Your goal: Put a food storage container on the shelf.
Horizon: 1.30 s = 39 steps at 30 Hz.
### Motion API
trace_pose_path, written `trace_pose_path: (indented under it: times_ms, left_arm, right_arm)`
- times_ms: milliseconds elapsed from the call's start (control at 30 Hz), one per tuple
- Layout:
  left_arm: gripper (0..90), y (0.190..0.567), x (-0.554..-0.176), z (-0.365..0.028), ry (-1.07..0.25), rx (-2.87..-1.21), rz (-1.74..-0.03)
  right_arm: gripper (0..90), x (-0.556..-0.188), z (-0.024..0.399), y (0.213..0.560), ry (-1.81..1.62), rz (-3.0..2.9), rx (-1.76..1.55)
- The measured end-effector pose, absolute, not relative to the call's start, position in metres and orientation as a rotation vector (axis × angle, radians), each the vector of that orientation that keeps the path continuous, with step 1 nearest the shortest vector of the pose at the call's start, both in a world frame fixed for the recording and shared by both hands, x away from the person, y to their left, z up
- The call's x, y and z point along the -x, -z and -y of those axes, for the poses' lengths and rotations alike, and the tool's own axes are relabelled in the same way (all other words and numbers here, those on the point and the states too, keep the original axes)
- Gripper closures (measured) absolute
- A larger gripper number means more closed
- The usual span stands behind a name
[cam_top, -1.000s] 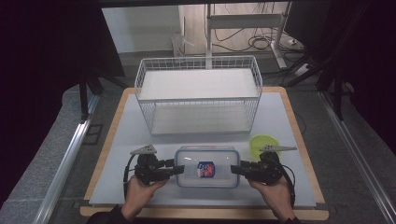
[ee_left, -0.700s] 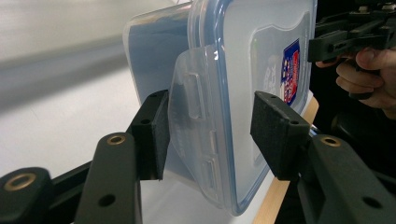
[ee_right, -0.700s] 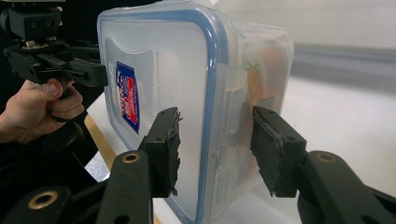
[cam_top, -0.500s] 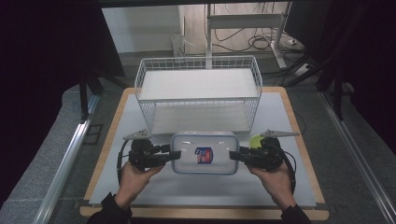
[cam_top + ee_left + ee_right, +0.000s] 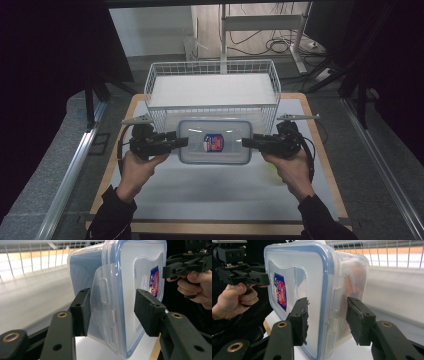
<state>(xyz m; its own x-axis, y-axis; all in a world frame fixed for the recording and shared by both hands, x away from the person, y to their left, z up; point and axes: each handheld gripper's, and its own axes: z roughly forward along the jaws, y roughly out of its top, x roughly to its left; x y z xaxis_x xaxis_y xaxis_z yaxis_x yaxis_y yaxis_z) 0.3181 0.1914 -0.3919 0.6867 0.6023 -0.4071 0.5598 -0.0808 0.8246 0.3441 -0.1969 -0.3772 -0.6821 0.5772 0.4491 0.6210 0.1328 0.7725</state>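
since a second ago the box (image 5: 214, 141) has come up off the table (image 5: 210, 200) and forward; it was lying near my edge and now hangs just short of the basket (image 5: 212, 90), close to its front wall. i judge the job is putting the box into the basket, and the lift is done while the carry is about halfway.

nearest me, my left gripper (image 5: 172, 142) holds the box's left end and my right gripper (image 5: 250, 143) holds the right end. in the left gripper view the jaws straddle the latch flap (image 5: 105, 312); one pad presses the wall, the other looks slightly off the lid, so the hold seems light. in the right gripper view both pads (image 5: 300, 320) sit against lid and wall, gripping. the box is level, lid up, label (image 5: 213, 142) showing.

still to do: raise it over the basket's rim, move in, lower, release. a green thing (image 5: 272, 172) lies on the table behind the box, towards me.
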Motion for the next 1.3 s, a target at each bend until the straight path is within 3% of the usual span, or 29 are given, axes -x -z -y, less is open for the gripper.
trace_pose_path:
  times_ms: [900,1300]
  left_arm:
    - [49.1,0.316,-0.395,-0.206,-0.083,-1.703,-0.915]
    - [49.1,0.312,-0.431,-0.206,-0.051,-1.686,-0.935]
  right_arm:
    - [52.9,-0.416,0.183,0.307,1.692,2.322,1.218]
    - [52.4,-0.452,0.182,0.293,1.689,2.331,1.258]
